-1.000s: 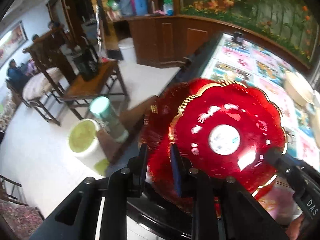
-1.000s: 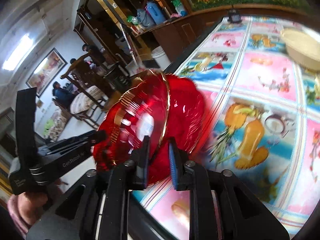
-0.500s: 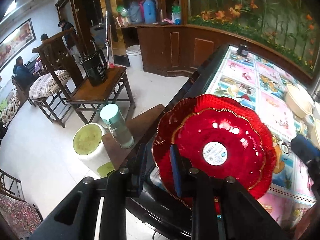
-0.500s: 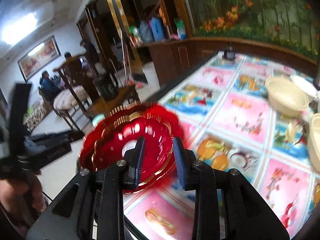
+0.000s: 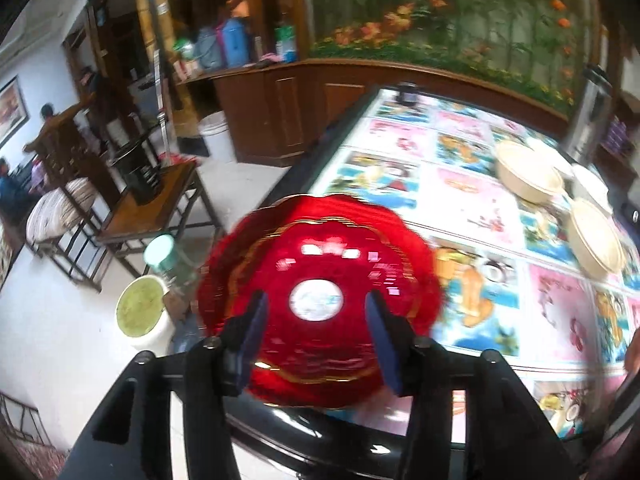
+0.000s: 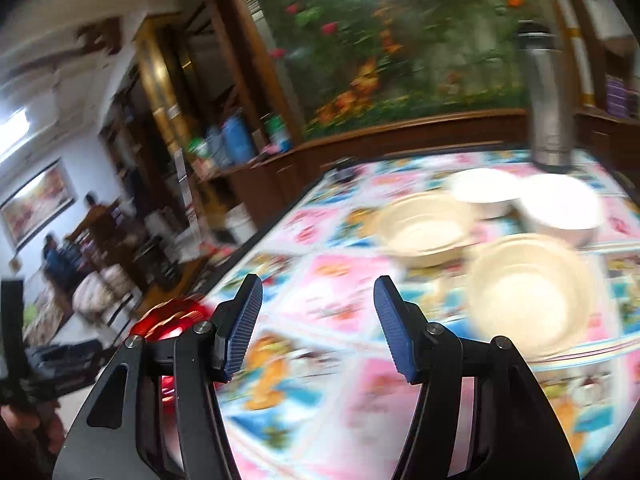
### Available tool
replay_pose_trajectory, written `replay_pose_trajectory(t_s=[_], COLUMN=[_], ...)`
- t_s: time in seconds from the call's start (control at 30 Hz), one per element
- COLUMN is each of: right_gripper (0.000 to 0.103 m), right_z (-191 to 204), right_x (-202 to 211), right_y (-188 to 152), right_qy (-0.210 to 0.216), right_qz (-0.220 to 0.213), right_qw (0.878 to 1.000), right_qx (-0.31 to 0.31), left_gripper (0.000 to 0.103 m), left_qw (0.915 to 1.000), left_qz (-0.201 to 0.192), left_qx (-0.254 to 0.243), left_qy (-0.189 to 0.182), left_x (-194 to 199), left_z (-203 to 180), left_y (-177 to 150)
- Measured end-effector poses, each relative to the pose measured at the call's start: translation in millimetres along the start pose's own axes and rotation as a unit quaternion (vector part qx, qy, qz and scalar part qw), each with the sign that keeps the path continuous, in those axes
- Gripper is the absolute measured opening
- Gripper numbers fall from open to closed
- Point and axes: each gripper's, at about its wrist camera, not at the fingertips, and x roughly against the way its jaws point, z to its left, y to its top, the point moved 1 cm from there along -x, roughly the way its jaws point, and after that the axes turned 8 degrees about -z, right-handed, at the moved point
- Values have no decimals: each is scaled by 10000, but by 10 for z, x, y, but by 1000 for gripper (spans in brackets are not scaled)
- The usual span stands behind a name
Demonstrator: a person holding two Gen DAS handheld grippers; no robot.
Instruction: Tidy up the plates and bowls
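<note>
Two stacked red scalloped plates with gold rims [image 5: 320, 280] lie on the table's near left corner. My left gripper [image 5: 316, 332] is open just above their near edge and holds nothing. My right gripper [image 6: 318, 320] is open and empty over the patterned tablecloth [image 6: 332, 296]; the red plates [image 6: 176, 316] show at its lower left. Two cream bowls [image 6: 424, 228] [image 6: 524, 284] and two white bowls [image 6: 484, 192] [image 6: 560, 208] sit ahead to the right. The cream bowls also show in the left wrist view [image 5: 528, 176] [image 5: 596, 240].
A steel flask [image 6: 544, 100] stands at the table's far right. A small dark object [image 5: 408, 94] sits at the far edge. Left of the table are a bottle [image 5: 168, 256], a green-topped stool [image 5: 144, 312] and a wooden side table [image 5: 160, 196].
Both grippers have opened and let go of the red plates, which now lie stacked on the table. The right gripper has swung right toward the bowls.
</note>
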Motion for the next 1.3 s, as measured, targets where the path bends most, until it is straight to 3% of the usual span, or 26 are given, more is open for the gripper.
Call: replay_pose_trajectory(t_s=[0.2, 0.33, 0.5, 0.67, 0.87, 1.03, 1.3], right_gripper=[59, 58, 58, 58, 59, 59, 59], right_z=[-924, -1478, -2083, -2428, -2459, -2451, -2390], right_x=[332, 360, 152, 36, 23, -41, -101], right_y=[218, 350, 467, 304, 219, 151, 124], right_qy=[-828, -1188, -941, -426, -37, 153, 353], right_qz=[-292, -148, 191, 496, 637, 895, 1159], right_qw=[9953, 9907, 9865, 9716, 9607, 9520, 9456], right_qx=[-403, -650, -1328, -2273, -2702, -2924, -3019], left_gripper=[63, 70, 72, 72, 72, 72, 72], left_qw=[9984, 9943, 9822, 9824, 9733, 9663, 9625], left_qz=[180, 371, 836, 800, 1092, 1444, 1465], left_qx=[-204, -175, -21, 1, 391, 719, 882], left_qy=[-500, -984, -1680, -1687, -1980, -2006, -2105], left_x=[-27, -49, -150, -250, -556, -823, -871], left_z=[-466, -747, -1234, -1708, -2197, -2446, -2637], left_y=[38, 115, 306, 499, 531, 559, 649])
